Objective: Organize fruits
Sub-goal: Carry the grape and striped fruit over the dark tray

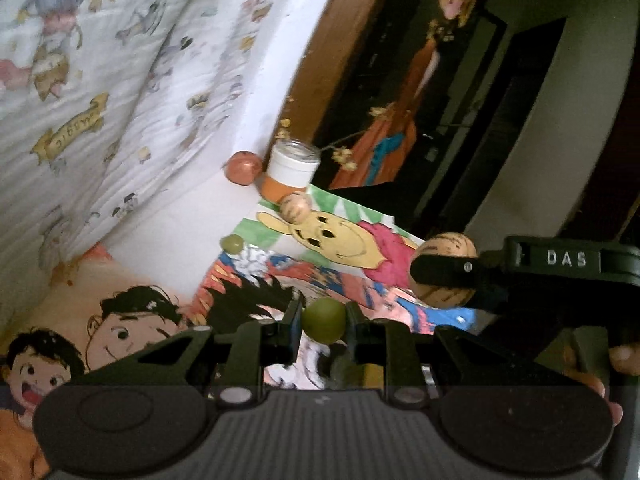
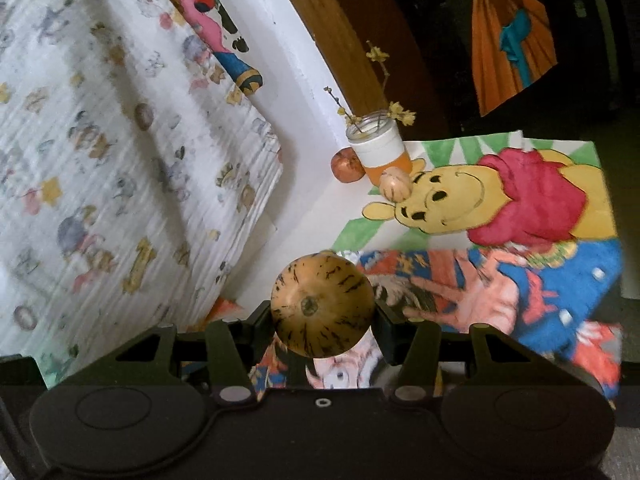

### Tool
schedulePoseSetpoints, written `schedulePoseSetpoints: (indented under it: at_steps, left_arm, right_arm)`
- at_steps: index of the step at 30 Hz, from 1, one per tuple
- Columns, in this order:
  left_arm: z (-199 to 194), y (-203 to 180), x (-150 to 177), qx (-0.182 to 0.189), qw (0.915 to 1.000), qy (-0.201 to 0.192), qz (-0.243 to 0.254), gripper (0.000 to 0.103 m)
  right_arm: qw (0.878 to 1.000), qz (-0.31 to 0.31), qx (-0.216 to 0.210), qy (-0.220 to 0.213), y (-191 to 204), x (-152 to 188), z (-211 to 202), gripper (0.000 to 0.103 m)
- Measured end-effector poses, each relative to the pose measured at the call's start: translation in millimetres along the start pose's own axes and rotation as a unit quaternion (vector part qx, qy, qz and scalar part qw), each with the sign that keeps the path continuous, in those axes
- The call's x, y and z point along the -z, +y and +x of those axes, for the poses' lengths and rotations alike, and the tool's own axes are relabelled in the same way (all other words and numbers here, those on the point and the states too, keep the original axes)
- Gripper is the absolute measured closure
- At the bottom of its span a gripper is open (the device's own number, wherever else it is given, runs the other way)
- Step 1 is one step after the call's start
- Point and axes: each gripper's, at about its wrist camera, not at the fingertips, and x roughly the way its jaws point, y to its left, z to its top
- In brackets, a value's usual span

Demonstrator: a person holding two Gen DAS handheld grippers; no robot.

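Squarely between left tongs [image 1: 323,322]: green fruit [image 1: 325,320].

The glass jar [image 2: 378,148] looks shiny and smooth, with a matt white band around it, and the red fruit [image 2: 347,165] touching its side has a dull skin. Under the jar lies a flat paper drawing [image 2: 532,200] in matt colours, and beside the jar a soft cloth sheet [image 2: 100,152] looks ribbed. Behind the jar stands brown wood [image 2: 340,20], and both grippers look like matt black plastic.
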Motion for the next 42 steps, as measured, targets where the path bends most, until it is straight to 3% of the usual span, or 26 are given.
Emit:
schedulePoseSetpoints:
  at_steps: [13,22,29,35,42]
  left_arm:
    - [-41,-36,42,0.031,0.9989,0.014,0.032,0.078]
    - [-49,-42,66,0.065,0.9955,0.056,0.039,0.078]
    - [-60,-43,86,0.106,0.9887,0.082,0.068,0.078]
    - [-69,-45,106,0.146,0.9778,0.109,0.103,0.078]
    - [-73,-46,126,0.158,0.9681,0.137,0.138,0.078]
  right_arm:
    - [1.0,-0.001,0.026,-0.016,-10,69,-70,0.049]
    - [0.999,-0.004,0.038,-0.018,-18,122,-100,0.049]
    - [0.999,-0.024,0.042,-0.017,-12,166,-119,0.049]
    - [0.997,-0.044,0.064,-0.013,-8,202,-131,0.049]
    - [0.995,-0.059,0.082,-0.014,-6,226,-139,0.049]
